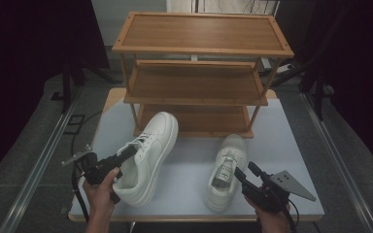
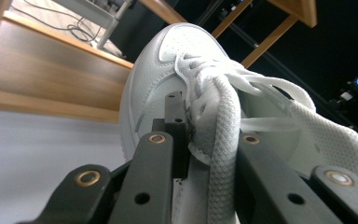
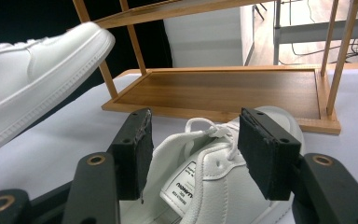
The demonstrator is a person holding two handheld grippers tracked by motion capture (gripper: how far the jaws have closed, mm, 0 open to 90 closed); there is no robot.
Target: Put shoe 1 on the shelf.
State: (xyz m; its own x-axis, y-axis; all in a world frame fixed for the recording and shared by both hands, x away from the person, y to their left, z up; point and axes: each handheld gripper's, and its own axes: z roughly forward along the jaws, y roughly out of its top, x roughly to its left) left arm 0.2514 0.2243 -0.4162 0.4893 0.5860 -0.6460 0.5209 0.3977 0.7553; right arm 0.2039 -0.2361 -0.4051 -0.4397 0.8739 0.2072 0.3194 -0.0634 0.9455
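I am pinching the tongue of the white leather lace-up sneaker [image 1: 148, 155] in my left tongs [image 1: 126, 154], lifting it tilted above the pale bench [image 1: 189, 160] before the three-tier bamboo shoe rack [image 1: 199, 73]. Keeping the toe raised should clear the shelf lip. My right tongs [image 3: 193, 149] are standing spread over the second white sneaker [image 1: 226, 170], not touching. The lifted shoe's heel is hidden behind my left hand [image 1: 99, 194].

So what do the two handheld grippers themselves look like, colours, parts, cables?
Both are black. The left gripper has a small grey plate at its rear and a dark cable looping below; its jaw links carry brass-coloured rivets. The right gripper bears a grey three-cornered plate with holes and a thin cable; its jaws end in flat black rectangular pads. Both forearms are bare, no sleeves.
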